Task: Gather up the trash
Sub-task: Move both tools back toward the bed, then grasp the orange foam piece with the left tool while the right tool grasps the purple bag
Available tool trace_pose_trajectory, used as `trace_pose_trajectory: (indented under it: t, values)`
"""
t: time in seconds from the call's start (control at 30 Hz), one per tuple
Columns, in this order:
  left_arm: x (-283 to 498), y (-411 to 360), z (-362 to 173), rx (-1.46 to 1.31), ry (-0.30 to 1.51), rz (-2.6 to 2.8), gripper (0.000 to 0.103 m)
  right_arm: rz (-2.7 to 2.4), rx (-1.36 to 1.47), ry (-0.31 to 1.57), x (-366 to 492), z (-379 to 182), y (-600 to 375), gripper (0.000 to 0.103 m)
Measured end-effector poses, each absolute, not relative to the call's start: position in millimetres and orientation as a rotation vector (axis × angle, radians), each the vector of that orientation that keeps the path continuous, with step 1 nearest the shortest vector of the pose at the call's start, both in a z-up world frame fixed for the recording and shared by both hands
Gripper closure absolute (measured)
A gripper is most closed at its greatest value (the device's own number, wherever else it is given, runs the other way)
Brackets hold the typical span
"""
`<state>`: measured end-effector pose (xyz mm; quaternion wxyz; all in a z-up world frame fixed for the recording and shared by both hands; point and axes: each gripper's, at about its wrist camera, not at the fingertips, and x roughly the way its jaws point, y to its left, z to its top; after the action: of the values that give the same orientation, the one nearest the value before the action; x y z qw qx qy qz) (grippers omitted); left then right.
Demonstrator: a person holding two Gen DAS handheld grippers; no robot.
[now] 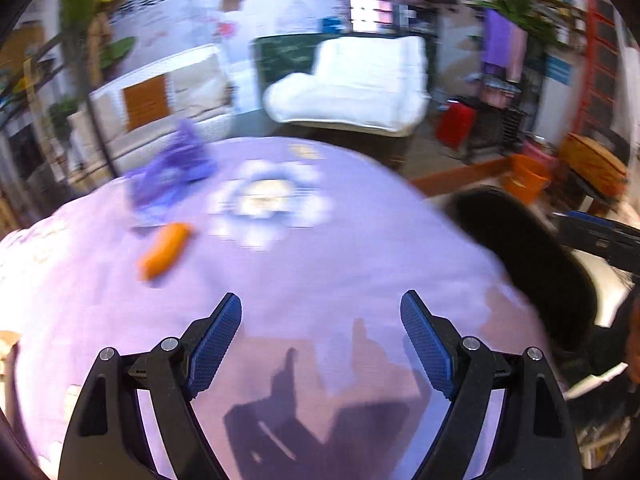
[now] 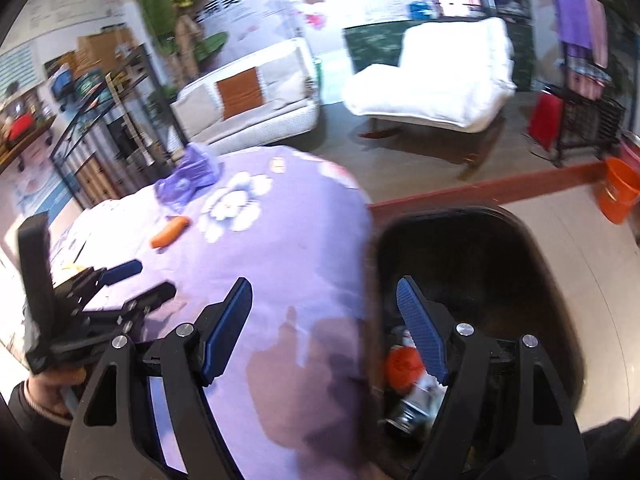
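A round table with a purple flowered cloth (image 1: 320, 264) holds an orange carrot-like piece (image 1: 164, 250) and a crumpled purple plastic bag (image 1: 172, 172) at its far left. Both show in the right wrist view too: the orange piece (image 2: 170, 232) and the bag (image 2: 188, 180). My left gripper (image 1: 321, 312) is open and empty above the near part of the cloth. My right gripper (image 2: 324, 300) is open and empty over the table's right edge, above a black trash bin (image 2: 500, 280). The bin holds an orange-capped item (image 2: 402, 366) and a can (image 2: 412, 410). The left gripper (image 2: 138, 280) shows at left.
The black bin (image 1: 532, 264) stands against the table's right side. Beyond are a white armchair (image 2: 436, 76), a beige sofa (image 2: 248, 96), a metal shelf (image 2: 104, 128), an orange bucket (image 2: 618, 192) and a clothes rack (image 2: 580, 80).
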<state>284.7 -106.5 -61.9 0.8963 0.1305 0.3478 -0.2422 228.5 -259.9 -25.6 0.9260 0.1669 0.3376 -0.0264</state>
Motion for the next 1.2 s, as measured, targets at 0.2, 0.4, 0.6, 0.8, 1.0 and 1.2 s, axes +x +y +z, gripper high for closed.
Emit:
trace_pose_trajectory:
  t: [0.2, 0.4, 0.6, 0.8, 1.0, 1.2]
  values:
    - [349, -53, -71, 0.264, 0.760, -0.372, 0.022, 0.027, 0.282, 0.697, 277, -17, -213, 0.028]
    - [410, -40, -87, 0.269, 0.843, -0.353, 0.035, 0.081, 0.240, 0.702, 312, -10, -181, 0.028]
    - [427, -38, -102, 0.247, 0.895, -0.360, 0.066, 0.090, 0.215, 0.710, 340, -11, -163, 0.028]
    - [406, -23, -88, 0.212, 0.839, -0.345, 0.082, 0.112, 0.257, 0.746, 377, -17, -148, 0.028]
    - [383, 9, -73, 0.113, 0.804, -0.315, 0.082, 0.146, 0.326, 0.760, 425, -12, -115, 0.028]
    - [362, 22, -61, 0.147, 0.733, -0.256, 0.082, 0.180, 0.485, 0.811, 504, -5, -81, 0.028]
